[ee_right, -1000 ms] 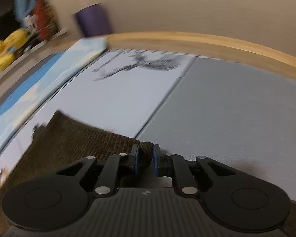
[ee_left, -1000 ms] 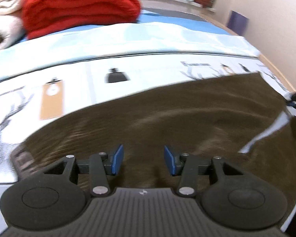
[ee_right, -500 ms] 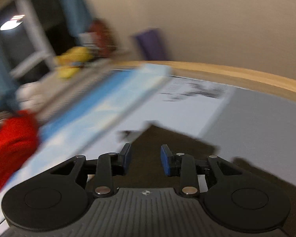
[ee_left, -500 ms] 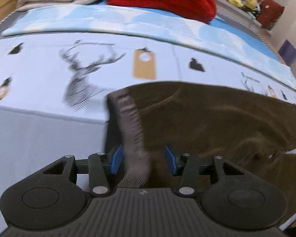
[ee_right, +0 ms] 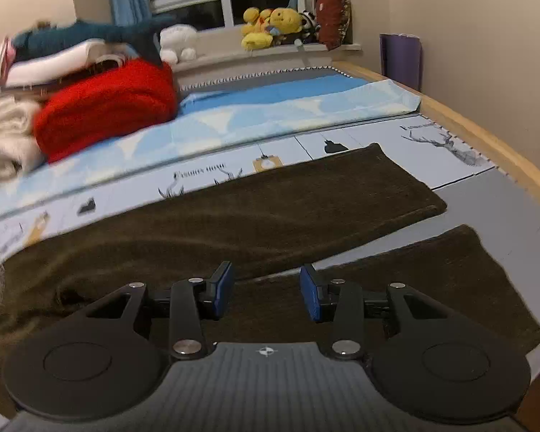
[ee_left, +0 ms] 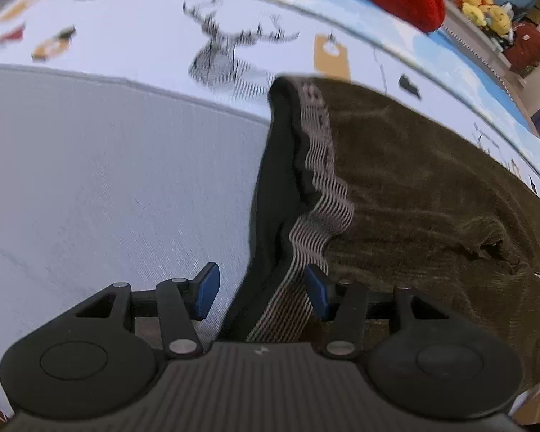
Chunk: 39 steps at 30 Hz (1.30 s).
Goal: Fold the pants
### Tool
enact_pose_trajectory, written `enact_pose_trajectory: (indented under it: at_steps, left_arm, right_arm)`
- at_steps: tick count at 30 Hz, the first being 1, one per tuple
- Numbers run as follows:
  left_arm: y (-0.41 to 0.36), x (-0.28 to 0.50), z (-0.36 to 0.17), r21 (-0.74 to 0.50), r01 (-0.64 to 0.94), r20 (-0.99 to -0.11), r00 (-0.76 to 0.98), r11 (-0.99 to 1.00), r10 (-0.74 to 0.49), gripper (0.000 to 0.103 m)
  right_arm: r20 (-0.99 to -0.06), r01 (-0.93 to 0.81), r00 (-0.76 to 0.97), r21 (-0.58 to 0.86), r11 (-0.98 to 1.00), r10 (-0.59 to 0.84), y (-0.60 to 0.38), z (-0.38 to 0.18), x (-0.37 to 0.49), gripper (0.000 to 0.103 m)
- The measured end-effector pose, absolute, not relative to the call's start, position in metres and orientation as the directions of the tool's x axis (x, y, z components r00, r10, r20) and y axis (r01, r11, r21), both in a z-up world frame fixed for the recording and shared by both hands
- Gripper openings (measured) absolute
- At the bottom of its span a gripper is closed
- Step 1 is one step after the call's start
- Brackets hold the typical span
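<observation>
Dark olive-brown pants (ee_left: pixel 414 180) lie flat on the bed sheet (ee_left: pixel 108 162). Their grey striped waistband (ee_left: pixel 320 194) and black lining run down toward my left gripper (ee_left: pixel 261 288). That gripper's jaws are opening with the waistband between the blue pads; the left pad stands clear of the cloth. In the right wrist view the far leg (ee_right: pixel 306 194) and the near leg (ee_right: pixel 432 280) stretch to the right, a strip of grey sheet between them. My right gripper (ee_right: pixel 266 291) hovers over where the legs meet, its jaws opening, nothing pinched.
A red folded blanket (ee_right: pixel 104 115) and pale folded bedding (ee_right: pixel 3 136) sit at the head of the bed. Yellow stuffed toys (ee_right: pixel 270 25) line the window sill. The wooden bed edge (ee_right: pixel 486 144) runs along the right, by a purple object (ee_right: pixel 401 57).
My left gripper slid from the middle of the pants to the waistband end. The right gripper's nearly closed jaws left the leg hem, widened, and it rose and swung toward the whole pants.
</observation>
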State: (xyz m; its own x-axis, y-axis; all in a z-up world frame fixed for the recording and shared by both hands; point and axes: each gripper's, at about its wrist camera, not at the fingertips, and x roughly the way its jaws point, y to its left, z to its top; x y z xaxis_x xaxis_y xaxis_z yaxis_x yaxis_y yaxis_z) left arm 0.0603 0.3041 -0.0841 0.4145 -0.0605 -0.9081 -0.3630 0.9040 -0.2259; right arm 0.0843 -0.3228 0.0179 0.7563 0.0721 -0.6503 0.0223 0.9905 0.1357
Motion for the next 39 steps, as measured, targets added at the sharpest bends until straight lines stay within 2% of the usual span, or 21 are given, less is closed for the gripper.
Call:
enact_pose_trajectory:
  at_steps: [4,6,7,8,10,11,12,15,19,20,21,23,24,28,29,30,31,33,37,39]
  left_arm:
    - [0.296,0.067,-0.096,-0.232,-0.339,-0.918,0.388,0.912,-0.089,0.059]
    - [0.292,0.068,-0.1,-0.213,-0.335,-0.924,0.373,0.918,-0.078,0.06]
    - [0.291,0.069,-0.102,-0.204,-0.325,-0.925,0.372,0.923,-0.073,0.057]
    - [0.289,0.069,-0.102,-0.203,-0.31,-0.923,0.377,0.929,-0.075,0.049]
    - [0.285,0.067,-0.097,-0.19,-0.258,-0.918,0.388,0.947,-0.079,0.025]
    - [0.284,0.065,-0.092,-0.182,-0.241,-0.914,0.399,0.953,-0.074,0.018]
    - [0.285,0.062,-0.087,-0.188,-0.237,-0.906,0.416,0.953,-0.075,0.015]
    - [0.288,0.051,-0.074,-0.205,-0.236,-0.891,0.446,0.95,-0.082,0.014]
    - [0.29,0.048,-0.075,-0.156,-0.274,-0.916,0.4,0.949,-0.035,0.013]
    - [0.292,0.048,-0.075,-0.138,-0.289,-0.92,0.392,0.947,-0.015,0.016]
    - [0.293,0.048,-0.073,-0.125,-0.299,-0.92,0.392,0.946,0.002,0.024]
    - [0.288,0.048,-0.062,-0.079,-0.286,-0.903,0.426,0.955,0.053,0.025]
    - [0.28,0.048,-0.054,-0.069,-0.249,-0.881,0.469,0.966,0.058,0.025]
    - [0.255,0.05,-0.049,-0.183,-0.08,-0.844,0.524,0.98,-0.115,0.029]
    - [0.246,0.054,-0.057,-0.167,-0.039,-0.862,0.491,0.985,-0.126,0.03]
    - [0.238,0.057,-0.069,-0.129,-0.011,-0.895,0.432,0.992,-0.111,0.036]
    - [0.23,0.061,-0.088,-0.065,0.015,-0.941,0.331,0.998,-0.066,0.033]
    - [0.221,0.065,-0.09,-0.019,0.066,-0.946,0.321,0.998,-0.039,0.035]
    - [0.233,0.071,-0.048,-0.186,-0.023,-0.854,0.498,0.982,-0.15,0.035]
    - [0.228,0.076,-0.03,-0.177,-0.016,-0.787,0.602,0.984,-0.132,0.035]
  right_arm:
    - [-0.679,0.015,0.734,0.042,0.999,0.018,-0.315,0.003,0.09,0.043]
    - [-0.685,0.019,0.728,0.062,0.998,0.029,-0.317,0.0,0.092,0.043]
    - [-0.69,0.026,0.723,0.08,0.996,0.037,-0.321,-0.001,0.092,0.043]
    - [-0.696,0.035,0.717,0.093,0.995,0.039,-0.322,-0.001,0.093,0.043]
    - [-0.706,0.058,0.707,0.118,0.991,0.043,-0.327,-0.005,0.094,0.043]
    - [-0.708,0.069,0.705,0.133,0.989,0.046,-0.329,-0.006,0.095,0.043]
    - [-0.708,0.079,0.705,0.146,0.986,0.049,-0.33,-0.005,0.096,0.043]
    - [-0.706,0.095,0.707,0.155,0.983,0.043,-0.331,-0.008,0.102,0.043]
    - [-0.711,0.087,0.702,0.153,0.984,0.049,-0.325,-0.01,0.104,0.043]
    - [-0.712,0.081,0.7,0.151,0.985,0.052,-0.324,-0.01,0.105,0.043]
    - [-0.713,0.073,0.699,0.148,0.986,0.055,-0.322,-0.01,0.105,0.043]
    - [-0.712,0.058,0.699,0.142,0.988,0.062,-0.32,-0.009,0.104,0.043]
    - [-0.711,0.05,0.7,0.138,0.989,0.064,-0.319,-0.009,0.104,0.043]
    - [-0.712,0.032,0.698,0.13,0.991,0.071,-0.316,-0.009,0.105,0.043]
    - [-0.713,0.03,0.698,0.128,0.991,0.071,-0.315,-0.009,0.106,0.043]
    - [-0.714,0.027,0.696,0.126,0.992,0.072,-0.315,-0.01,0.107,0.043]
    - [-0.715,0.023,0.695,0.123,0.992,0.072,-0.314,-0.01,0.107,0.043]
    - [-0.716,0.015,0.694,0.114,0.993,0.072,-0.314,-0.011,0.108,0.043]
    - [-0.709,-0.011,0.701,0.094,0.995,0.075,-0.315,-0.011,0.115,0.043]
    - [-0.702,-0.023,0.707,0.091,0.996,0.081,-0.316,-0.011,0.121,0.043]
